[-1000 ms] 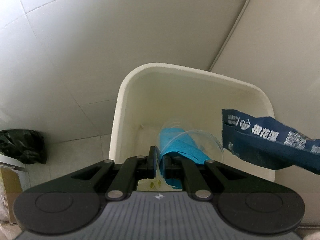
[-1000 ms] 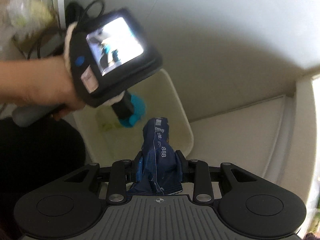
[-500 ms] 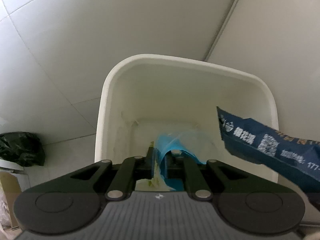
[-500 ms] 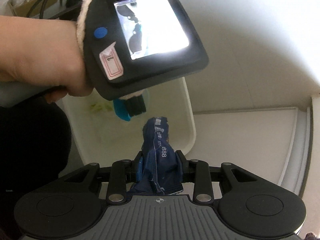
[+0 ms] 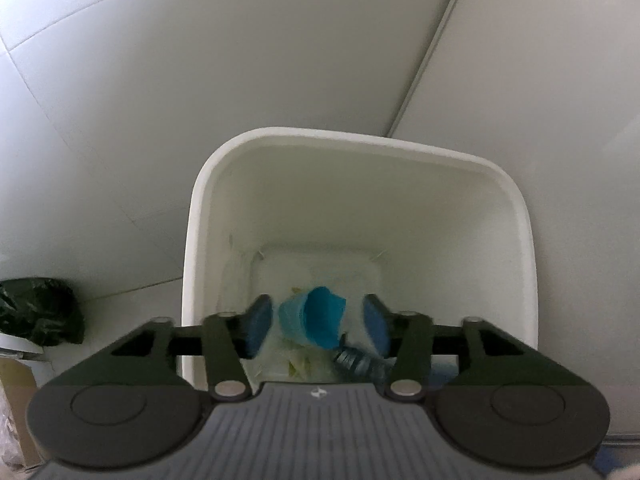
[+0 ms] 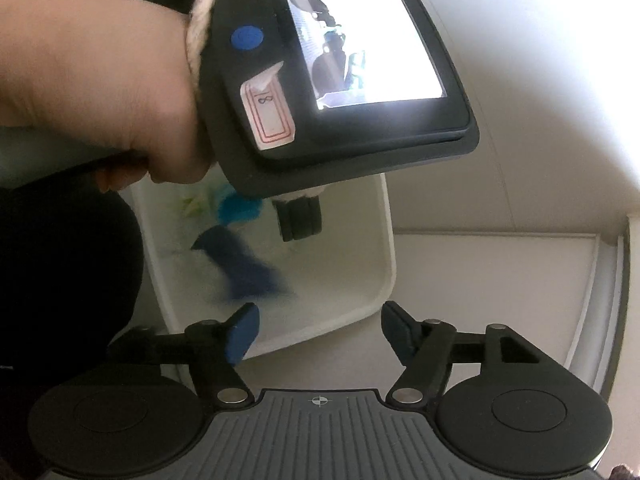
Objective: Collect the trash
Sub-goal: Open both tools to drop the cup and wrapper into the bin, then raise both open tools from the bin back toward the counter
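Note:
A white trash bin (image 5: 516,216) stands on the floor below both grippers; it also shows in the right wrist view (image 6: 384,240). My left gripper (image 5: 318,326) is open above it. A blue plastic cup (image 5: 316,318) lies inside on pale crumpled trash, with a clear bottle (image 5: 354,362) beside it. My right gripper (image 6: 320,330) is open over the bin's near edge. A dark blue wrapper (image 6: 240,264), blurred, is falling into the bin below it. The hand with the left gripper's body (image 6: 340,80) fills the upper left of the right wrist view.
A black bag (image 5: 36,312) sits on the floor left of the bin, with a cardboard box (image 5: 16,408) near it. White walls rise behind the bin. A pale floor and a white ledge (image 6: 612,280) lie to the right.
Both grippers have opened. The blue cup dropped from the left gripper into the bin. The dark blue wrapper left the right gripper and is falling into the bin.

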Demonstrator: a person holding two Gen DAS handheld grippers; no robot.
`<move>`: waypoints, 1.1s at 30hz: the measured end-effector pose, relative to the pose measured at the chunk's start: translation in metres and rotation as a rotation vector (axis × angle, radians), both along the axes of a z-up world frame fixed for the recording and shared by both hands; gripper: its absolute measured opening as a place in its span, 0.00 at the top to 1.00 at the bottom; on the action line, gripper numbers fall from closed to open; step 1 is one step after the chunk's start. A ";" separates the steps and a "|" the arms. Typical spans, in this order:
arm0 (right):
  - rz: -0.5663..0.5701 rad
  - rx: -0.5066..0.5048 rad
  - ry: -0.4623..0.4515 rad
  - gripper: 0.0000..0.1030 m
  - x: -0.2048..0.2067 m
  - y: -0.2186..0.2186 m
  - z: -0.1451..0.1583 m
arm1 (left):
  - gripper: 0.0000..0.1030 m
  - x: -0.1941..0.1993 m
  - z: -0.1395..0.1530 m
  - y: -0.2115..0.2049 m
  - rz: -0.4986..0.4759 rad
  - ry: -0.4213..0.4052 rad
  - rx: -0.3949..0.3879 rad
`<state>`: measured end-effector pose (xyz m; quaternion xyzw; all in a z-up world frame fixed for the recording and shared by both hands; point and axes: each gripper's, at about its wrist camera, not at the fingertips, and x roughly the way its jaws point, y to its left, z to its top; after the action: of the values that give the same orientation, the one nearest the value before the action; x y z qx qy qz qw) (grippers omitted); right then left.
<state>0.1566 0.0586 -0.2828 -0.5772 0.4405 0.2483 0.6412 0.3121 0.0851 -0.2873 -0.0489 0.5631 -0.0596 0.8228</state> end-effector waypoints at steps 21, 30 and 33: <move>0.057 0.184 -0.048 0.15 -0.018 0.004 0.057 | 0.09 -0.030 0.096 0.019 -0.029 -0.139 -0.142; 0.069 0.323 -0.125 0.10 -0.030 -0.004 0.121 | 0.04 -0.045 0.166 0.033 -0.040 -0.244 -0.115; 0.051 0.391 -0.158 0.06 -0.034 -0.014 0.144 | 0.02 -0.050 0.184 0.033 -0.052 -0.277 -0.120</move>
<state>0.1228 0.0450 -0.1384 -0.4703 0.3178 0.2991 0.7671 0.2619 0.1183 -0.1038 -0.0748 0.4409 -0.1204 0.8863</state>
